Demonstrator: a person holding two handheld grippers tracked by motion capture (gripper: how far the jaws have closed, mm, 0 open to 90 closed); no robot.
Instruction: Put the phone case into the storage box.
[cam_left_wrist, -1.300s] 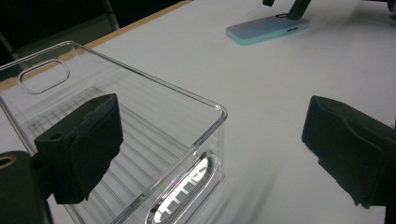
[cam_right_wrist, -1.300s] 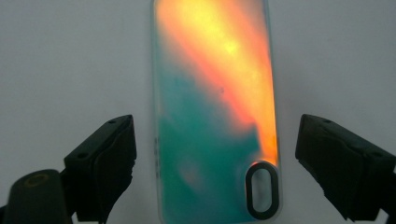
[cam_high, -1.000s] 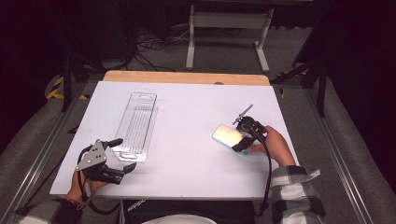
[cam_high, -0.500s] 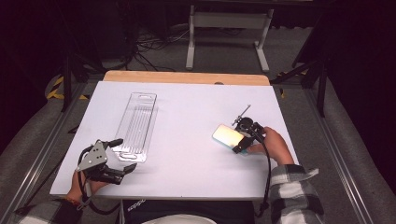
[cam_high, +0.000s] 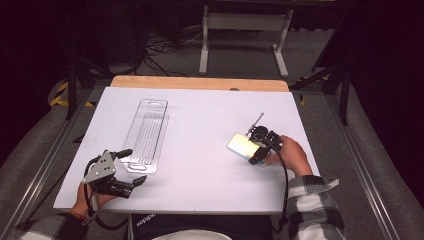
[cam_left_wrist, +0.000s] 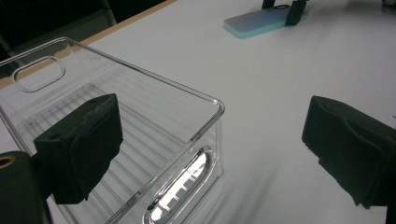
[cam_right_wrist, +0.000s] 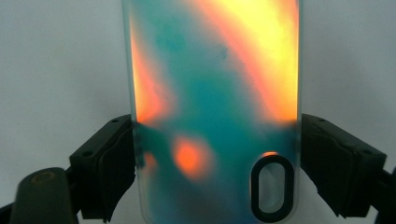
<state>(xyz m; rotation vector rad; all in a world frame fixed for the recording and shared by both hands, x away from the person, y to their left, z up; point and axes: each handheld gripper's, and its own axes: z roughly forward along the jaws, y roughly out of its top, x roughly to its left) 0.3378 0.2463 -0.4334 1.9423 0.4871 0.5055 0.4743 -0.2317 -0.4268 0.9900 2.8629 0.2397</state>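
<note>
The jaws of the left gripper stand wide apart with nothing between them, seen from above near the front left corner of the white table, just by the near end of a long clear plastic tray that lies lengthwise on the left half of the table. In the same high view the right gripper sits on the right half of the table, held by the person's right hand, with its jaws closed against the two long edges of a phone case that lies flat on the table. In the left gripper view the two black jaws are spread far apart and empty; the left one hangs over the open tray, the right one over bare table, and the tray's near corner with its oval cut-out handle lies between them. The phone case shows far off at the top, well apart from the tray. In the right gripper view the two jaws press on either side of the phone case, whose surface shimmers teal, orange and yellow, with an oval camera hole near the bottom right.
</note>
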